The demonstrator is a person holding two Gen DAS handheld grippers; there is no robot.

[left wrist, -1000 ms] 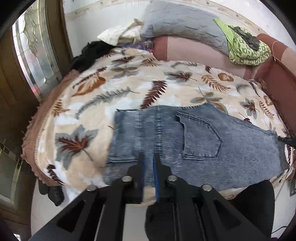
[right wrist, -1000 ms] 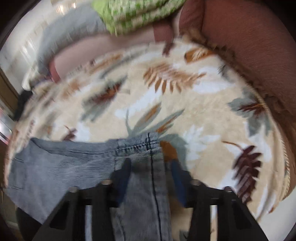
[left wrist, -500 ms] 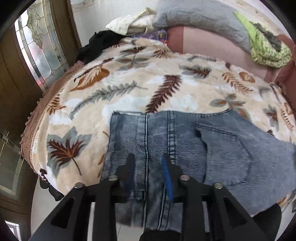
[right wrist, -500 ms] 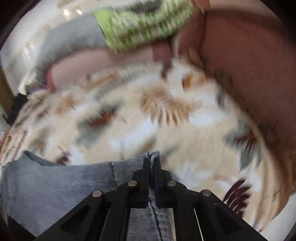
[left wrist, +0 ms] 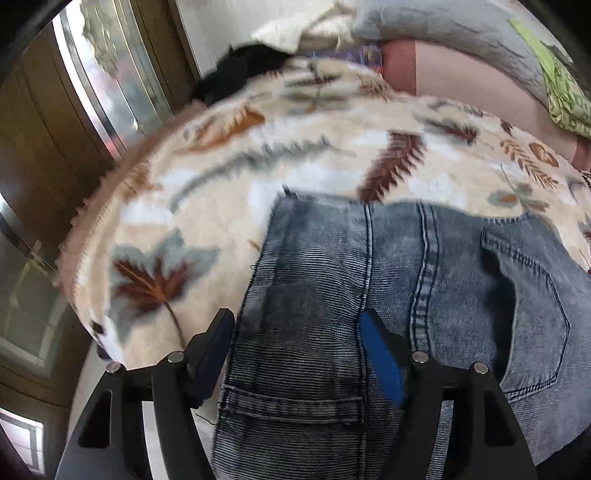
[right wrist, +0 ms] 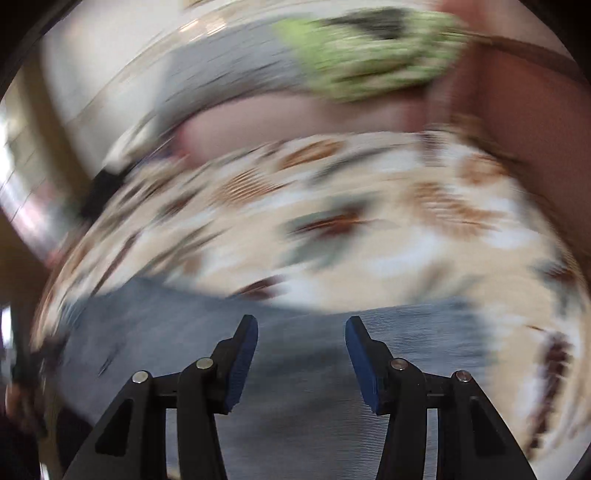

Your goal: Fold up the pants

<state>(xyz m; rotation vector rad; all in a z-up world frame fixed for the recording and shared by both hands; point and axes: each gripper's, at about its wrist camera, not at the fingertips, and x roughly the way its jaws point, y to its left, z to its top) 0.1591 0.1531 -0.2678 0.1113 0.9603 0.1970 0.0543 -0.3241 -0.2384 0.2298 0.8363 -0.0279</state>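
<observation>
Left wrist view first: the left gripper (left wrist: 297,339) has just been opening, and its 2 blue-padded jaws now stand wide over the hem end of the pants (left wrist: 388,295), denim lying between them but neither pad pressing it. That reads as a release, the cloth set down so that the fold can lie flat. The right gripper (right wrist: 301,350) has likewise just been opening; its jaws are parted about halfway above the same grey-blue denim (right wrist: 295,406) with nothing clamped. Outward from the jaws, the pants lie at the near edge of the bed, spread across a cream leaf-print blanket (left wrist: 229,206), back pocket (left wrist: 532,317) up and to the right of the left jaws. Judging by the doubled layers and the hem beside the seams, 1 fold is probably already made. Farther off sit a grey pillow (left wrist: 443,26) and a green cloth (left wrist: 565,96) at the head of the bed, with a glazed door (left wrist: 107,85) to the left. The right wrist view is heavily smeared, so seams and edges there cannot be made out, and the lower part of the pants is cut off behind both gripper frames.
</observation>
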